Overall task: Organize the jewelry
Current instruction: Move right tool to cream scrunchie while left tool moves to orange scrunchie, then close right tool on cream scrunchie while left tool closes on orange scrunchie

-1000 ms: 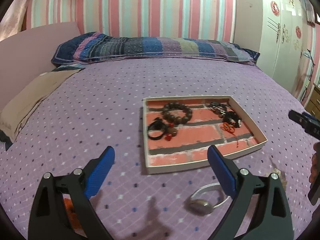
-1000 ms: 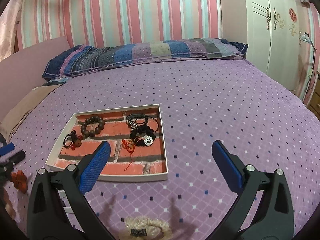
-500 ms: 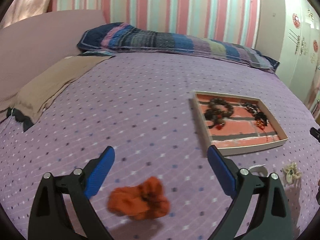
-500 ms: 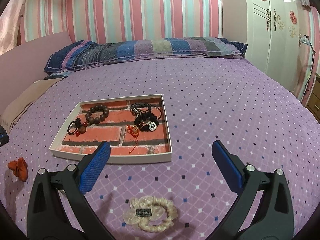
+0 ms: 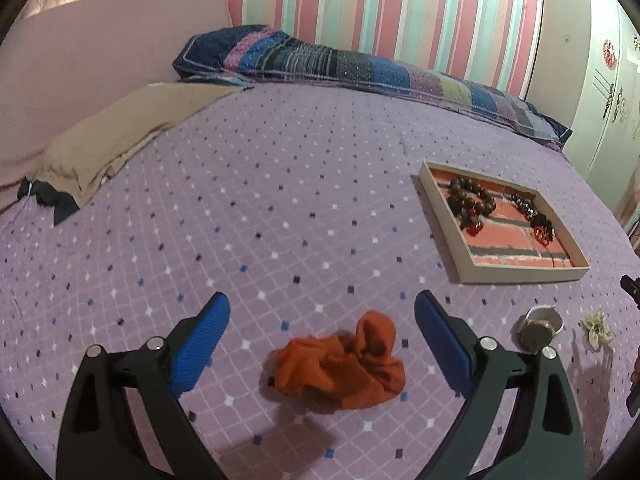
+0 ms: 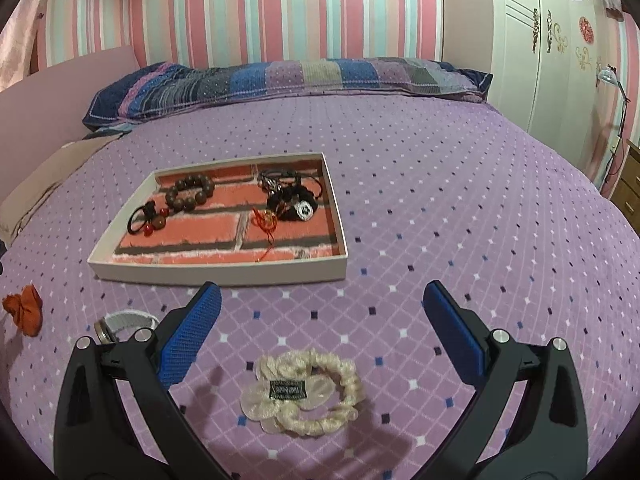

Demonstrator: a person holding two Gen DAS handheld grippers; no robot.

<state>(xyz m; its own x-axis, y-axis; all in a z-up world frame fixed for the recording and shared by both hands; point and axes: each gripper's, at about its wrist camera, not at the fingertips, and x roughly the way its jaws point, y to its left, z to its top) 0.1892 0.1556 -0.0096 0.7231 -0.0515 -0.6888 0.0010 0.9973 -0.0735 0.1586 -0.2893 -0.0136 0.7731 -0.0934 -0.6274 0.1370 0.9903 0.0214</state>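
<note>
The left gripper (image 5: 322, 320) is spread wide above the orange scrunchie (image 5: 340, 368); the right gripper (image 6: 320, 312), also spread, hangs over the cream scrunchie (image 6: 304, 392).

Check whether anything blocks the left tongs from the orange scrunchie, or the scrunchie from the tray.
Nothing visible does. The orange scrunchie lies on bare bedspread between the open left tongs. Only bedspread separates it from the tray; the watch lies off to the right.

1. Orange scrunchie (image 5: 340, 368): matt, crumpled cloth.
2. Cream scrunchie (image 6: 304, 392): glossy, satin-like ruffled fabric.
3. Tray (image 6: 216, 272): matt card walls.
4. Bead bracelet (image 6: 190, 192): polished, wood-like.
5. Bedspread (image 6: 440, 200): soft matt cloth.
</note>
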